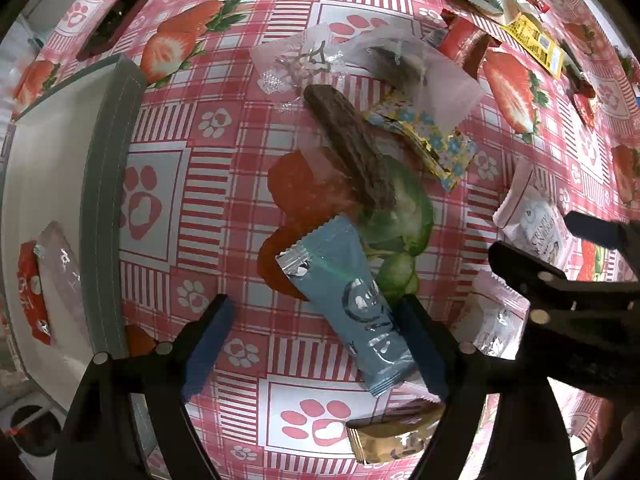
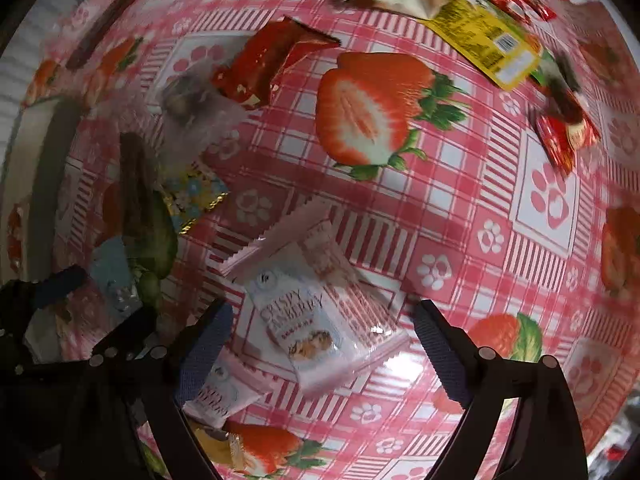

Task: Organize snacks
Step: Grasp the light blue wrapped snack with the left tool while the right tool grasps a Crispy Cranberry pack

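Left gripper [image 1: 316,344] points down over the tablecloth [image 1: 224,184], jaws spread wide, nothing pinched; a blue packet [image 1: 352,304] lies flat between them, its lower end close to the right-side finger, pads not pressing it. Writing on the blue packet is silver and unreadable. Just below it, nearest the camera, a gold wrapper [image 1: 394,438]. Beyond the blue packet, a dark brown bar [image 1: 352,148] in clear wrap lies diagonally; beside that a small floral yellow-and-blue wrapper [image 1: 432,140], then two clear cloudy packets [image 1: 304,64] farther out. Left of the blue packet, a grey-rimmed white box [image 1: 108,200] holds one red packet [image 1: 30,292] and one pale clear packet, labels unreadable. Right gripper [image 2: 320,360] also hangs jaws apart, gripping nothing; a white packet [image 2: 316,320] reading "CRISPY ... BERRY" lies between the fingers, untouched as far as can be seen. A second white packet [image 2: 220,394] of the same kind sits partly under the left-side finger, blocking its label. Farther from the white packet: one red wrapper [image 2: 264,64], one yellow packet [image 2: 480,36] with a barcode, more red wrappers at the far edge, blurred. The other gripper intrudes at the edge of each view.
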Demonstrator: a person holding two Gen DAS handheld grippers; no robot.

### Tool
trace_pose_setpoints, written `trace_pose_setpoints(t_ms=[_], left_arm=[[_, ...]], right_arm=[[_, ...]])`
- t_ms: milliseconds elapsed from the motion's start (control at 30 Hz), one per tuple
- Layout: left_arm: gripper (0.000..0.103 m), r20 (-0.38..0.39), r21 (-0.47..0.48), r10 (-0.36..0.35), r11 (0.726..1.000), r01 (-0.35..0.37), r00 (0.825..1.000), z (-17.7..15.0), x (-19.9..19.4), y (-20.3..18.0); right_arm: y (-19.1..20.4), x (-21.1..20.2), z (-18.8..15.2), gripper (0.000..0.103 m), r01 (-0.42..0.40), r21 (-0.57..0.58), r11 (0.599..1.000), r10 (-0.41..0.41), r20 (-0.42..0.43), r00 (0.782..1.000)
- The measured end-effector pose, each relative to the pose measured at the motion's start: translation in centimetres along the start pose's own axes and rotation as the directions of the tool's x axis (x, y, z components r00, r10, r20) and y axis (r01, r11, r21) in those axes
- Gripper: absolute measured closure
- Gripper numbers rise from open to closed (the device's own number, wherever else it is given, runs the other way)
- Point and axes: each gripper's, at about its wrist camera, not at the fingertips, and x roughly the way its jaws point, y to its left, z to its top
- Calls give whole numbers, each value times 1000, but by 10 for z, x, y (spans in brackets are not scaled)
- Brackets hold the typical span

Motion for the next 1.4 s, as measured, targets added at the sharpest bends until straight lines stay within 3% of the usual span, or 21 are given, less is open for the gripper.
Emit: trace_pose_setpoints(t_ms=[200,300,367,400,467,533,733,1000,1200,1400], left_arm=[[16,-2,-7,-6,1000,6,1000,-3,-1,-2],[21,-6,19,-16,1000,16,1000,7,-2,1],[38,3,47,-19,999,19,1000,8,-5,-6],[44,8,59,-25,998,24,1000,7,-8,-7],[70,9,71,-54,996,54,998,8,-13,-7],[77,-2,65,-100,993,100,995,9,-14,1],[77,16,96,-135,987,133,991,2,-20,19],[77,59,166,-139,978,127,989,-5,-40,38],[77,124,160,-152,978,131,981,1,-70,60],[77,155,106,-168,983,153,974,12,-75,97]], right_arm=[[16,7,10,12,32,-32,999,-33,-17,999],[17,-3,7,34,37,-51,998,-37,-6,999],[20,-14,8,53,39,-64,997,-40,-5,999],[21,-15,9,55,36,-63,997,-36,-5,999],[21,-20,5,58,17,-37,999,-17,1,1000],[8,-25,3,58,-20,18,1000,19,5,1000],[-20,-31,-12,58,-100,163,982,97,26,995],[-35,-46,-35,58,-192,241,951,181,70,981],[-8,-61,-31,58,-225,227,948,209,91,974],[25,-71,-21,58,-237,186,954,221,102,970]])
